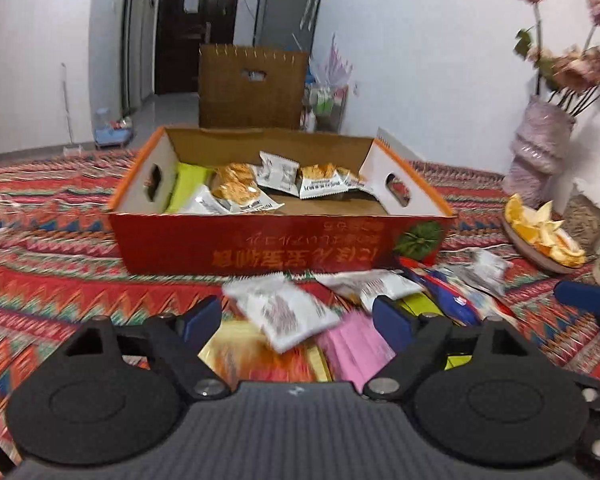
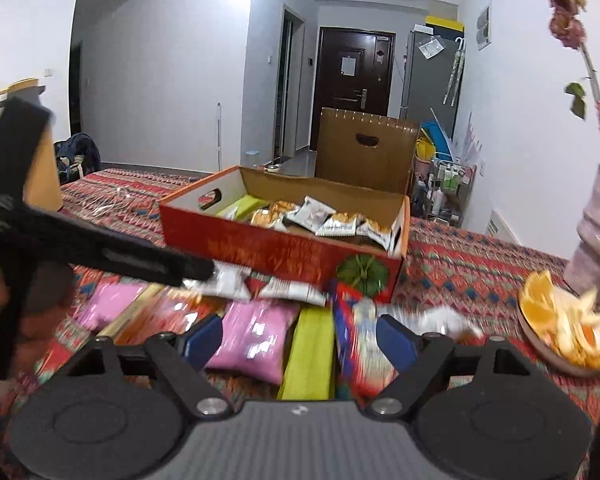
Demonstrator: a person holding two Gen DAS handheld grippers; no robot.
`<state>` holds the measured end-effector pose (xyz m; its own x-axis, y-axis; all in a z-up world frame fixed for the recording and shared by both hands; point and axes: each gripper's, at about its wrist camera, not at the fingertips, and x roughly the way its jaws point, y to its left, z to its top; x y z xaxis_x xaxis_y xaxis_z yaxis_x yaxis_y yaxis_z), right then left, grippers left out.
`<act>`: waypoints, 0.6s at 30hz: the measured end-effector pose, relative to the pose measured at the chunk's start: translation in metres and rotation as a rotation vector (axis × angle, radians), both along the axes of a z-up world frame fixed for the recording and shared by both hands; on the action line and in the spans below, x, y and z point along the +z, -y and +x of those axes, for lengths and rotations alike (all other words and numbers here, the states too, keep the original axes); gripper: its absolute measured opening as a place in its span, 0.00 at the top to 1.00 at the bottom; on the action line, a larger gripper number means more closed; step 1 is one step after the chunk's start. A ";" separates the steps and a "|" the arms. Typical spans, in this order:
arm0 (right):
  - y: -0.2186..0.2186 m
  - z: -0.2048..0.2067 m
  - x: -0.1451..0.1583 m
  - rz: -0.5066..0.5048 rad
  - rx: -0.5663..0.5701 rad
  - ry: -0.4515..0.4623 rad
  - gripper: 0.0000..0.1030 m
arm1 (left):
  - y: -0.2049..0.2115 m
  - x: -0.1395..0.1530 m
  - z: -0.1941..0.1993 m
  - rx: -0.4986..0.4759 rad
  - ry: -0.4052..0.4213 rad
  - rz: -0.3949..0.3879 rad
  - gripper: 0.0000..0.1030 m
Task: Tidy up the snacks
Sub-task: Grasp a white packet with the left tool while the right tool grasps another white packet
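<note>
The left gripper (image 1: 296, 320) stands with its blue-padded jaws spread wide and nothing pinched, a white snack packet (image 1: 286, 314) lying between them but not pressed. The right gripper (image 2: 300, 338) is likewise released, its jaws straddling a pink packet (image 2: 254, 338), a yellow-green packet (image 2: 310, 350) and a red-and-blue packet (image 2: 358, 344) without squeezing any of them. These loose snacks lie heaped on the patterned tablecloth (image 1: 60, 300) just in front of the red cardboard box (image 1: 284, 242), which already holds several white and orange packets (image 1: 236, 188) and a green one against its left wall. By the look of them the packets are light, puffy and crinkly, with slick film that probably slides under a shallow pinch; the contents seem brittle, so a hard squeeze through the middle may crush them. A hold across a flat crimped seam or along a narrow edge would likely be safer, and overlapping packs may drag a neighbour along. Off to the right, a plate of orange peel (image 1: 540, 236) and a pink vase (image 1: 536, 152) stand near the pile.
</note>
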<state>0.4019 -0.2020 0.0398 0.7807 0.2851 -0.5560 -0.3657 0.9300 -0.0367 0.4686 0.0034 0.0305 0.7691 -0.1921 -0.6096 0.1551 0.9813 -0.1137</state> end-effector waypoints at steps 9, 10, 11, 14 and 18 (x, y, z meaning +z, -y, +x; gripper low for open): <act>-0.021 0.093 -0.029 0.049 0.015 -0.090 0.29 | -0.017 -0.046 0.065 0.042 -0.121 -0.037 0.44; -0.023 0.100 -0.037 0.049 0.012 -0.105 0.32 | -0.017 -0.047 0.063 0.029 -0.111 -0.006 0.49; -0.027 0.107 -0.045 0.043 0.009 -0.123 0.33 | -0.016 -0.047 0.061 0.007 -0.102 0.034 0.56; -0.035 0.124 -0.062 0.074 -0.005 -0.157 0.33 | -0.022 -0.042 0.058 -0.013 -0.089 0.024 0.60; -0.047 0.137 -0.078 0.046 -0.039 -0.185 0.34 | -0.029 -0.032 0.057 -0.005 -0.070 0.013 0.60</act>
<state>0.5392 -0.1549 -0.0380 0.6777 0.2849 -0.6779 -0.3255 0.9429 0.0708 0.5254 0.0328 -0.0013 0.7238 -0.1876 -0.6640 0.1520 0.9820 -0.1118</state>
